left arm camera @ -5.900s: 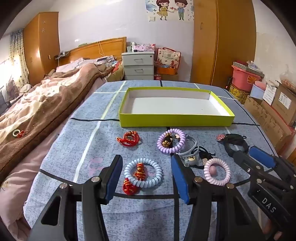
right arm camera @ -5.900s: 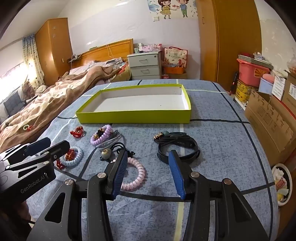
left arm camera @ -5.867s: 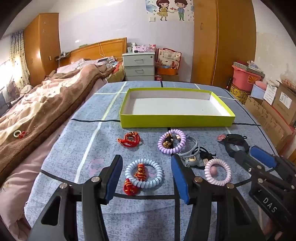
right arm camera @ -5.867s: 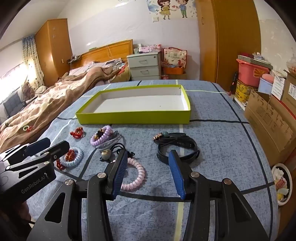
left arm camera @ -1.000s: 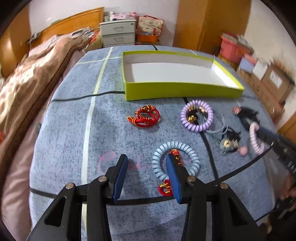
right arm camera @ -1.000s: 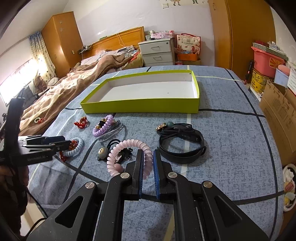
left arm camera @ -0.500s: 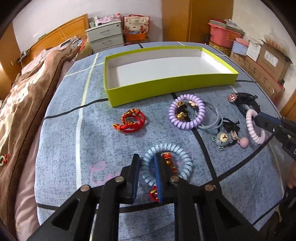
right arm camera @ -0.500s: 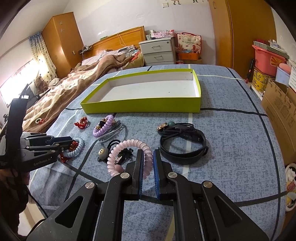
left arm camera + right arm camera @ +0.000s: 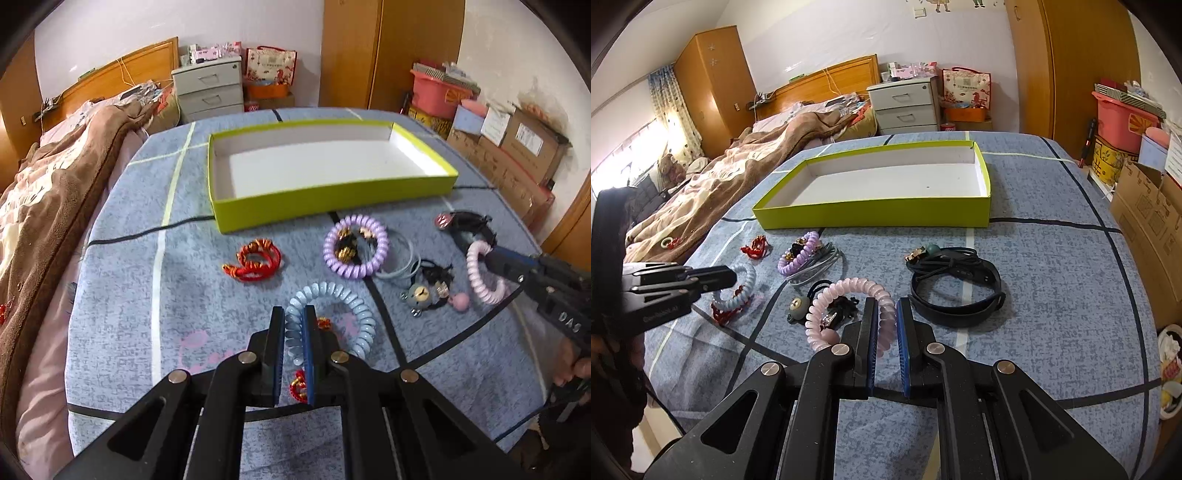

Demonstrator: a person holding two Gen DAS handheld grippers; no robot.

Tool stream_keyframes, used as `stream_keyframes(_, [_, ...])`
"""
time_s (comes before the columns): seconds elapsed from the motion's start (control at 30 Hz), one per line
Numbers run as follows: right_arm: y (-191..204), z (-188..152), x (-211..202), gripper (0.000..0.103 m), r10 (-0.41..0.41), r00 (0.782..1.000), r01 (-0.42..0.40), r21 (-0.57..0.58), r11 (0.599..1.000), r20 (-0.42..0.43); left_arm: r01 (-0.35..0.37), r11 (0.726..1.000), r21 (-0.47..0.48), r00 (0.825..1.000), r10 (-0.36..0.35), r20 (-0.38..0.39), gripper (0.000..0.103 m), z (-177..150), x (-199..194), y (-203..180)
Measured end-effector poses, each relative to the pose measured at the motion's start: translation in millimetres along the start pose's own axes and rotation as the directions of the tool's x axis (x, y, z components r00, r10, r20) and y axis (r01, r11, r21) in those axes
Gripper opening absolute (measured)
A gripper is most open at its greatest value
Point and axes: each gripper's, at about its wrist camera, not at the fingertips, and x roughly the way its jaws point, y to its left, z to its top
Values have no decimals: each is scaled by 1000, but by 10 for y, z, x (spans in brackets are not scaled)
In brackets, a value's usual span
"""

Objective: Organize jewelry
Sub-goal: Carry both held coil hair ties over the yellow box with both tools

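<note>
Bench (image 9: 122, 295) under blue-grey checked cloth; lime-green shallow box (image 9: 332, 201) at far side, white floor bare, open top facing up. Step in hand, by judgement: carry both gripped coil ties up and over the near wall of the box, then release inside. Best done by lifting clear of the cloth first so dangling charms do not snag neighbours, keeping the two tools apart, lowering past the rim before opening. Black strap bracelet (image 9: 956, 288) loose on cloth to the right, untouched. Purple coil tie (image 9: 356, 246) and red knotted cord bracelet (image 9: 253, 260) lying between box and grippers. Bear-charm hair tie (image 9: 424, 291) beside the pink one; risk of dragging it along. Left gripper (image 9: 294, 354) nearly closed, pads pinching the near arc of the pale-blue coil tie (image 9: 332, 317), red beaded charm hanging inside the ring; whether lifted off the cloth, cannot tell. Right gripper (image 9: 886, 343) likewise narrowed to a slim gap, clamped on the near side of the pink coil tie (image 9: 849, 306), ring standing tilted above the cloth.
</note>
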Motion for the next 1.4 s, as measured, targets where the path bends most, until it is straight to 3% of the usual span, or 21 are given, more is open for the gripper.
stream_keyframes(0.27, [10, 165, -95, 11, -5, 999, 5, -1, 1000, 33, 28, 999, -43, 998, -25, 63, 10, 184, -166, 87])
stream_keyframes(0.63, [-92, 790, 34, 11, -37, 997, 37, -2, 999, 70, 70, 993, -98, 991, -57, 124, 10, 756, -66, 254])
stream_keyframes(1.0, [-377, 1342, 534, 11, -107, 994, 106, 18, 994, 22, 55, 988, -144, 994, -41, 98, 10, 1234, 344, 430])
stream_keyframes(1.4, [-629, 1582, 1136, 11, -148, 986, 149, 3, 989, -74, 42, 984, -174, 999, -39, 20, 10, 1514, 901, 553])
